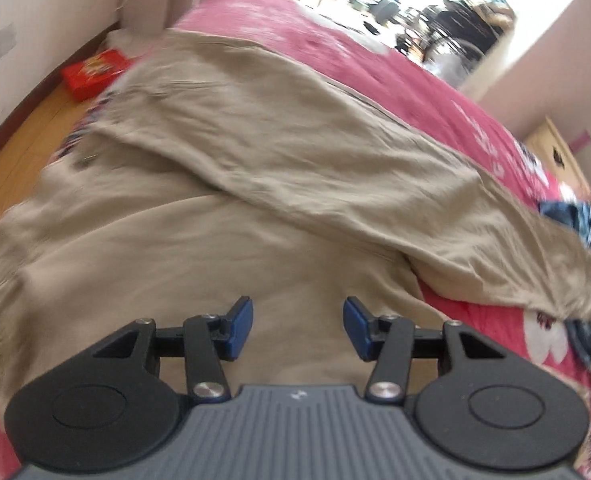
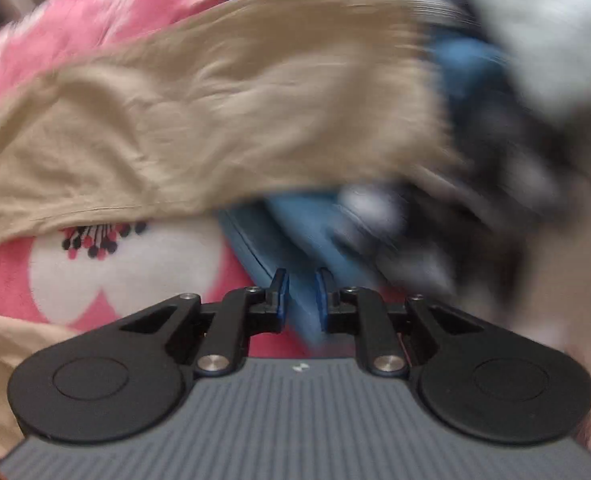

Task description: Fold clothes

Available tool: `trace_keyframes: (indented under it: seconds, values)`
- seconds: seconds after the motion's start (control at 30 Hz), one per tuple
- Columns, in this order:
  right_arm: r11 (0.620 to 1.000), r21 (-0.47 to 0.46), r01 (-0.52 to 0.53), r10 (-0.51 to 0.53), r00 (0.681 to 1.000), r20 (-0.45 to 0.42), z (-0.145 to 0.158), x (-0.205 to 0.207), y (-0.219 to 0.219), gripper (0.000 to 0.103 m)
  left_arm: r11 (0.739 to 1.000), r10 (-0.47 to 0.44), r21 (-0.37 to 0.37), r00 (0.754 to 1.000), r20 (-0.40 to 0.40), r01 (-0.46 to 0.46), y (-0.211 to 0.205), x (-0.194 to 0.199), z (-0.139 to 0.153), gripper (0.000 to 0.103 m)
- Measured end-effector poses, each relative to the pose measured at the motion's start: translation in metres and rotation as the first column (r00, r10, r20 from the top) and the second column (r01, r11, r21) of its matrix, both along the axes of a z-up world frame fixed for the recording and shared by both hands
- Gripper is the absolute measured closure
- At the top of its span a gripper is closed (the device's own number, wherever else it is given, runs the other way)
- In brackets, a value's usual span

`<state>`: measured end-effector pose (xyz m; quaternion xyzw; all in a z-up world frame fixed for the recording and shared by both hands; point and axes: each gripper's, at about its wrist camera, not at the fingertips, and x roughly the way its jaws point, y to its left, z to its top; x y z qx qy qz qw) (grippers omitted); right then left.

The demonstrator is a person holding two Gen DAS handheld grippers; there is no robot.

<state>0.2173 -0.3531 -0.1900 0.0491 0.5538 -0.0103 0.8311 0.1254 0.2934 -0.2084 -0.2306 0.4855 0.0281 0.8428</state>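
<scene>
The tan garment lies spread on the pink floral bedspread, with one long sleeve or leg folded diagonally over its body. In the left wrist view that long axis runs from upper left to lower right, ending near a heap of blue and grey clothes.

The left gripper hangs directly over the garment's body — jaws parted, nothing between them.

The right gripper stands over the bedspread, just below the tan hem, with a blue garment showing behind its narrow gap. Its jaws are nearly closed; no cloth appears pinched, though blur limits certainty.

Judgement: the right gripper is nearer the sleeve's free end, the left nearer the body.
</scene>
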Motion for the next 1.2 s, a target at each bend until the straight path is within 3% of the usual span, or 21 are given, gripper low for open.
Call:
trace_keyframes:
  seconds: [0.1,0.17,0.23,0.33,0.43,0.57,0.67,0.73,0.77,0.9,0.97,1.07,1.13,1.2]
  values:
    - [0.977,0.155,0.149,-0.162,0.984,0.080,0.023,-0.070,-0.030,0.076,0.998,0.068,-0.009,0.998,0.006,-0.068,0.024,-0.032,0.012,0.047]
    - [0.934,0.264,0.241,-0.271,0.959,0.081,0.024,-0.112,-0.043,0.072,0.992,0.125,-0.013,0.992,-0.004,-0.125,0.041,-0.059,0.017,0.047]
    - [0.857,0.382,0.347,-0.390,0.920,0.040,0.010,-0.161,-0.053,0.071,0.984,0.177,-0.016,0.984,-0.019,-0.177,0.053,-0.087,0.018,0.047]
    - [0.695,0.524,0.493,-0.539,0.839,-0.074,-0.025,-0.221,-0.060,0.071,0.967,0.252,-0.017,0.967,-0.041,-0.253,0.066,-0.130,0.017,0.047]
    - [0.552,0.604,0.576,-0.615,0.770,-0.172,-0.061,-0.268,-0.056,0.071,0.946,0.309,-0.084,0.950,-0.049,-0.312,0.073,-0.158,0.009,0.048]
    - [0.410,0.688,0.599,-0.650,0.721,-0.240,-0.089,-0.293,-0.041,0.070,0.924,0.345,-0.165,0.938,-0.033,-0.346,0.075,-0.168,-0.004,0.051]
    - [0.337,0.719,0.608,-0.673,0.690,-0.268,-0.104,-0.298,-0.035,0.070,0.907,0.372,-0.199,0.928,-0.029,-0.370,0.074,-0.164,-0.015,0.055]
    - [0.286,0.733,0.617,-0.694,0.661,-0.286,-0.111,-0.298,-0.037,0.070,0.883,0.414,-0.224,0.909,-0.045,-0.413,0.078,-0.159,-0.024,0.063]
    - [0.266,0.739,0.619,-0.705,0.648,-0.289,-0.113,-0.297,-0.039,0.070,0.869,0.436,-0.237,0.899,-0.051,-0.434,0.081,-0.157,-0.028,0.065]
    - [0.255,0.741,0.621,-0.742,0.617,-0.262,-0.116,-0.287,-0.042,0.070,0.816,0.506,-0.287,0.860,-0.068,-0.502,0.094,-0.153,-0.039,0.071]
    - [0.244,0.738,0.629,-0.751,0.604,-0.267,-0.119,-0.284,-0.040,0.071,0.807,0.516,-0.291,0.853,-0.076,-0.514,0.096,-0.153,-0.043,0.073]
    - [0.239,0.742,0.626,-0.732,0.618,-0.286,-0.121,-0.286,-0.031,0.071,0.815,0.509,-0.281,0.858,-0.068,-0.506,0.096,-0.156,-0.045,0.078]
    - [0.222,0.746,0.627,-0.697,0.637,-0.328,-0.125,-0.290,-0.022,0.073,0.808,0.517,-0.289,0.853,-0.071,-0.513,0.097,-0.158,-0.046,0.079]
    - [0.229,0.746,0.625,-0.672,0.656,-0.343,-0.126,-0.290,-0.014,0.073,0.802,0.525,-0.292,0.848,-0.072,-0.521,0.097,-0.159,-0.047,0.080]
